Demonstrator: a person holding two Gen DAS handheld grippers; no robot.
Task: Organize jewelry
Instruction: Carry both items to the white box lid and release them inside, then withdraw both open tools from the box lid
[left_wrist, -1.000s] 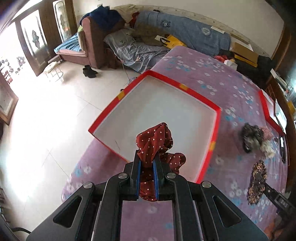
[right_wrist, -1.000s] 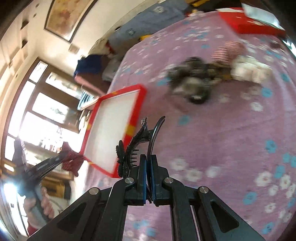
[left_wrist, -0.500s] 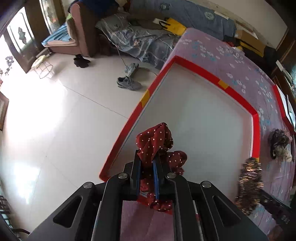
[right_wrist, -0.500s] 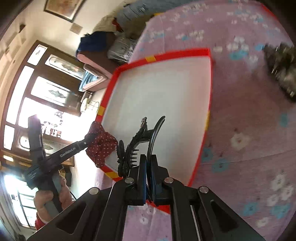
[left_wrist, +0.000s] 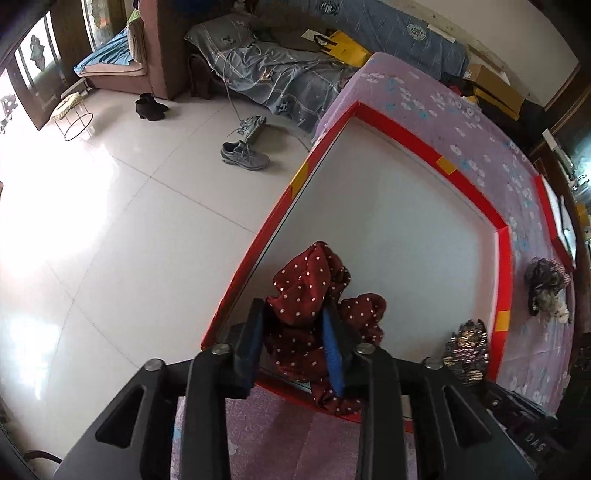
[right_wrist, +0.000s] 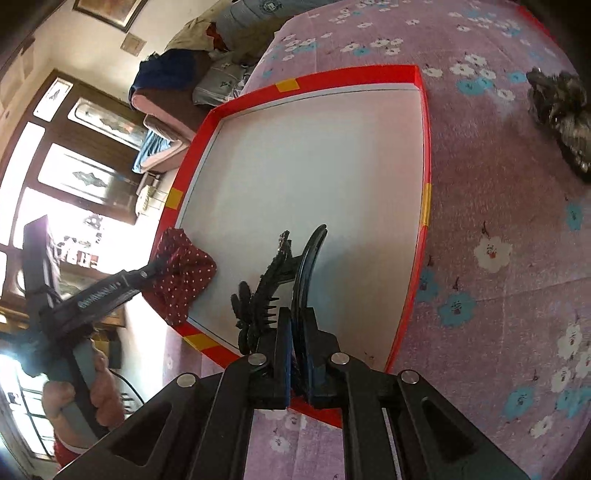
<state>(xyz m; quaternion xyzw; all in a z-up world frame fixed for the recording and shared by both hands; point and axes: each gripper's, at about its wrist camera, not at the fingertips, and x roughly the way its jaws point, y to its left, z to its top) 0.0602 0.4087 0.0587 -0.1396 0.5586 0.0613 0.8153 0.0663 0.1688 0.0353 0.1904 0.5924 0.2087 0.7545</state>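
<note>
Left wrist: left tongs (left_wrist: 295, 325), just opening, straddle the scrunchie (left_wrist: 314, 295) at the tray's red edge (left_wrist: 255, 247).

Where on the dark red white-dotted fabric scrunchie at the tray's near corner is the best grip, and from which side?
Probably the raised bunched fold atop the scrunchie, pinched from above: it lies crumpled and soft across the edge of the red-rimmed white tray, so that ridge alone stands proud.

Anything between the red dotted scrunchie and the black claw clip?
No, only bare white tray floor between scrunchie and clip, clear in the right wrist view.
</note>
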